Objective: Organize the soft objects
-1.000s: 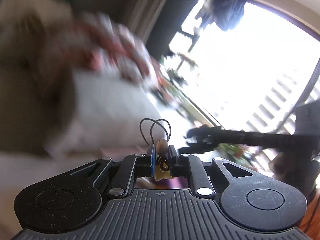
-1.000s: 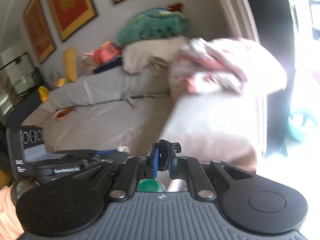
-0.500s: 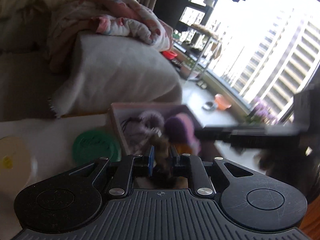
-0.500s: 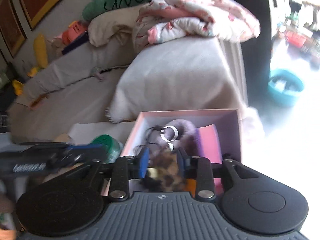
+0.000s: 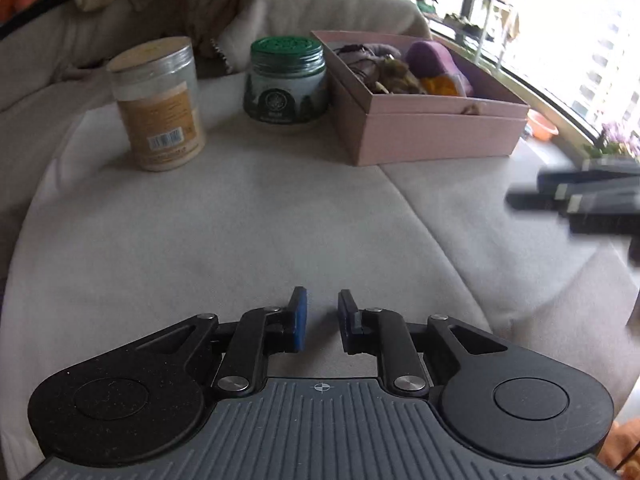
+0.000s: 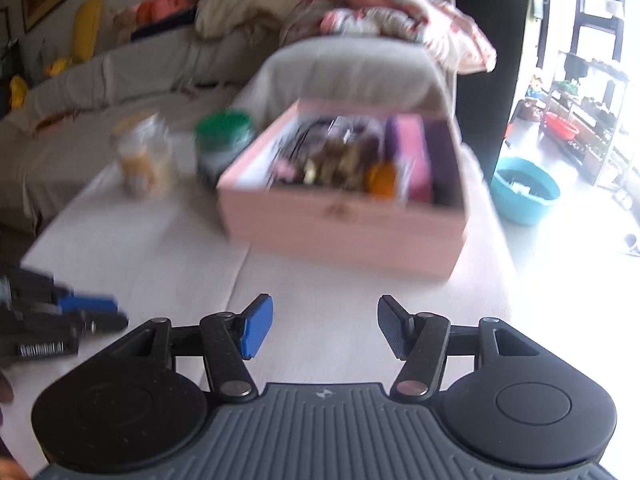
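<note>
A pink box [image 5: 436, 130] stands on the cloth-covered table [image 5: 256, 232] and holds several soft things: a purple plush [image 5: 436, 60], a leopard-print furry piece [image 5: 396, 76] and an orange bit [image 5: 438, 86]. It also shows, blurred, in the right wrist view [image 6: 344, 232]. My left gripper [image 5: 322, 316] is slightly open and empty, low over the cloth, well short of the box. My right gripper [image 6: 325, 328] is wide open and empty, in front of the box. Each gripper shows at the edge of the other's view.
A tan-labelled jar [image 5: 158, 104] and a green-lidded jar [image 5: 286, 80] stand left of the box. A covered sofa [image 6: 120, 72] with piled blankets [image 6: 392, 16] lies behind. A blue basin [image 6: 524, 192] sits on the floor at the right by the window.
Both grippers were shut on furry pieces over the box half a second ago. Now both are open, empty and pulled back from the box; the pieces lie in it.
</note>
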`<act>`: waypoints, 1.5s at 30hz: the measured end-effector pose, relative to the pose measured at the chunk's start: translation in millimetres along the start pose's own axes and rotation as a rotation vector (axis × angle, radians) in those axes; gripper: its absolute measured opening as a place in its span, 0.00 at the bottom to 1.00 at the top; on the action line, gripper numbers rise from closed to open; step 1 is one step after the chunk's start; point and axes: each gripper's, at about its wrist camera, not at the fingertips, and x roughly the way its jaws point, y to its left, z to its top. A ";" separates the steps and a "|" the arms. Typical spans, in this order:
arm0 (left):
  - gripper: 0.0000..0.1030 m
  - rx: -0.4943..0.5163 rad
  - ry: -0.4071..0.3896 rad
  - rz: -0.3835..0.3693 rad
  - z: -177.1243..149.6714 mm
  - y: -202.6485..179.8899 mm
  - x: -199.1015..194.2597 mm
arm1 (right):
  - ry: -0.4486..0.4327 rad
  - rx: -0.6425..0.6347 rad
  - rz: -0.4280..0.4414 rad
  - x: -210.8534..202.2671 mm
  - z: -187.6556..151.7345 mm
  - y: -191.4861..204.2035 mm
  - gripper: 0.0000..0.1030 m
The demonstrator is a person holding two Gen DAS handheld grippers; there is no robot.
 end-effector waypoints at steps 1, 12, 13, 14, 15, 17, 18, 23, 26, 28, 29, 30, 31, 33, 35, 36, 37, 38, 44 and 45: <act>0.24 -0.018 -0.019 0.002 -1.1 -1.8 2.7 | 0.011 -0.009 -0.012 4.2 -5.6 3.4 0.57; 0.72 -0.091 -0.159 0.025 0.1 -40.2 22.2 | 0.006 0.098 -0.129 17.3 -30.9 -11.0 0.93; 0.72 -0.102 -0.171 0.031 0.1 -41.0 22.6 | -0.009 0.106 -0.136 18.3 -33.2 -13.3 0.98; 0.72 -0.104 -0.183 0.039 -0.4 -42.7 23.2 | -0.021 0.114 -0.139 19.5 -34.3 -15.2 1.00; 0.72 -0.098 -0.195 0.053 -1.0 -45.5 24.1 | -0.030 0.117 -0.148 20.0 -34.0 -15.7 1.00; 0.72 -0.076 -0.214 0.085 -3.0 -51.8 25.2 | -0.039 0.120 -0.156 20.5 -33.9 -15.1 1.00; 0.73 -0.064 -0.220 0.101 -4.6 -54.5 25.1 | -0.044 0.127 -0.161 21.4 -33.8 -15.5 1.00; 0.73 -0.044 -0.236 0.132 -6.3 -59.2 27.0 | -0.096 0.142 -0.188 22.3 -38.8 -17.0 1.00; 0.73 -0.046 -0.236 0.135 -5.0 -59.2 28.6 | -0.095 0.140 -0.184 23.7 -37.6 -16.2 1.00; 0.73 -0.044 -0.235 0.136 -4.7 -58.8 29.1 | -0.095 0.140 -0.183 24.2 -37.4 -16.6 1.00; 0.73 -0.044 -0.235 0.136 -4.6 -58.7 29.2 | -0.095 0.140 -0.183 24.2 -37.4 -16.7 1.00; 0.73 -0.046 -0.235 0.136 -4.3 -58.7 29.5 | -0.095 0.140 -0.183 24.2 -37.5 -16.7 1.00; 0.73 -0.046 -0.235 0.136 -4.0 -58.6 29.7 | -0.095 0.140 -0.183 24.1 -37.5 -16.7 1.00; 0.73 -0.045 -0.235 0.136 -4.0 -58.3 29.6 | -0.095 0.140 -0.183 24.1 -37.5 -16.8 1.00; 0.73 -0.044 -0.235 0.136 -3.9 -58.6 29.7 | -0.095 0.140 -0.183 24.1 -37.5 -16.7 1.00; 0.73 -0.044 -0.235 0.137 -3.8 -58.6 29.8 | -0.095 0.140 -0.183 24.1 -37.5 -16.7 1.00; 0.73 -0.044 -0.235 0.136 -4.0 -58.5 29.7 | -0.095 0.140 -0.183 24.1 -37.5 -16.6 1.00; 0.73 -0.044 -0.235 0.136 -3.9 -58.4 29.7 | -0.095 0.140 -0.183 24.1 -37.5 -16.6 1.00; 0.73 -0.044 -0.235 0.135 -3.9 -58.4 29.9 | -0.095 0.140 -0.183 24.1 -37.5 -16.5 1.00; 0.73 -0.044 -0.235 0.136 -3.9 -58.7 29.9 | -0.095 0.140 -0.183 24.1 -37.6 -16.6 1.00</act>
